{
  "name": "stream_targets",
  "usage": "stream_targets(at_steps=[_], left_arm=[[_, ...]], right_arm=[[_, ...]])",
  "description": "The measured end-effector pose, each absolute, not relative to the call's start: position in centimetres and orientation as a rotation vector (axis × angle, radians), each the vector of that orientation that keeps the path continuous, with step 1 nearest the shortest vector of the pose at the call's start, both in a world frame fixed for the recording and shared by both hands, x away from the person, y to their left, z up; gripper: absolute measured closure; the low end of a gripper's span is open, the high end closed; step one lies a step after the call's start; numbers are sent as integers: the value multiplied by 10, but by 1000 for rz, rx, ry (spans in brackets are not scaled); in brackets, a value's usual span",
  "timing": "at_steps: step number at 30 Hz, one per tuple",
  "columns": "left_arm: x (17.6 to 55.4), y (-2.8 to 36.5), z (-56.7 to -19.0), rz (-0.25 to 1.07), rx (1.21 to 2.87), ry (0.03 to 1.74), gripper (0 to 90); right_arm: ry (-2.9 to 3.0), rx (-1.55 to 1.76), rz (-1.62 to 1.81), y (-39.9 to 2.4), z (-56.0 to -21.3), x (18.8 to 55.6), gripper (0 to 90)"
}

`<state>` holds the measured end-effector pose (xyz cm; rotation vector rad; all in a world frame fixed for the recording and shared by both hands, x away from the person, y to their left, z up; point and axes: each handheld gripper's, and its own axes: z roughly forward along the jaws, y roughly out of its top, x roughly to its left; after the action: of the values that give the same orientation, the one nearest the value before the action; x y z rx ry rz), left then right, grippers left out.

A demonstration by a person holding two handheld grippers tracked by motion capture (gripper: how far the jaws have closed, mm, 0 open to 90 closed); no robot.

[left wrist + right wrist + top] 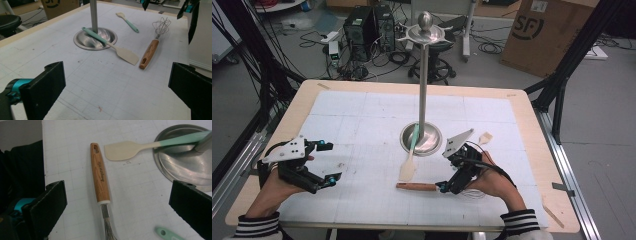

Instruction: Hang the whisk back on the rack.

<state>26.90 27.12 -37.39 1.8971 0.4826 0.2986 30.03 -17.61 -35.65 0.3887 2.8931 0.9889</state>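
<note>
- Right tool hovered wide open over the whisk, lying flat on the bench just near of the steel stand base.
- Left tool gaped wide, empty, at the left.

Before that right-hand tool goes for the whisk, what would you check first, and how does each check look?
1. Right gripper open: ok, fingers spread wide.
2. Whisk lined up between them: ok, wooden handle lies centred on the mat.
3. Handle free of neighbours: ok, the spatula blade lies close but apart.
4. Spatula steady: cannot tell, its green handle leans on the stand base.
5. Left gripper out of the way: ok, open and off to the side.
6. Small spatula clear of the whisk wires: ok.
</note>
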Motion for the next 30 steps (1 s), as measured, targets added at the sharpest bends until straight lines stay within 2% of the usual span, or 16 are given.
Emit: stream_targets(at_steps=[25, 30], left_arm=[[269, 269, -373, 293, 1894, 489, 17], [269, 270, -373, 293, 1885, 490, 17]], right_arm=[[3101, 252, 730, -131, -390, 308, 3], [3134, 234, 695, -125, -395, 310, 77]])
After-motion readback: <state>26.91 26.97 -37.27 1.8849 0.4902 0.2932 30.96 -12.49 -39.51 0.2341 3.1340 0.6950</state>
